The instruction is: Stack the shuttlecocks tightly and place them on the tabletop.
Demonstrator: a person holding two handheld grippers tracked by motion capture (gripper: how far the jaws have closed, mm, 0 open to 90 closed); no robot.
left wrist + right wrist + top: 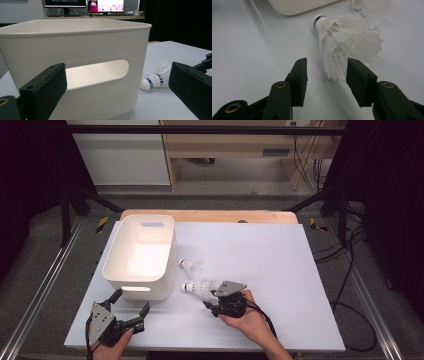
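Observation:
A white plastic bin (112, 265) with handle slots stands at the left of the white tabletop (270, 270). Two white shuttlecocks lie just to its right: one close to the bin's side (192, 266), the other (199, 287) nearer me. My right gripper (210, 300) rests on the table behind the nearer shuttlecock (347, 37), open, with the feather skirt just ahead of its tips and the cork pointing away. My left gripper (131, 302) stands open in front of the bin's near wall (75, 47), nothing between its jaws. From there a shuttlecock (157, 77) shows to the right of the bin.
The tabletop lies bare to the right of the shuttlecocks and along the front edge. A wooden strip (210, 216) runs along the far edge. Metal rails (45, 285) and black cables (350, 270) flank the table on the floor.

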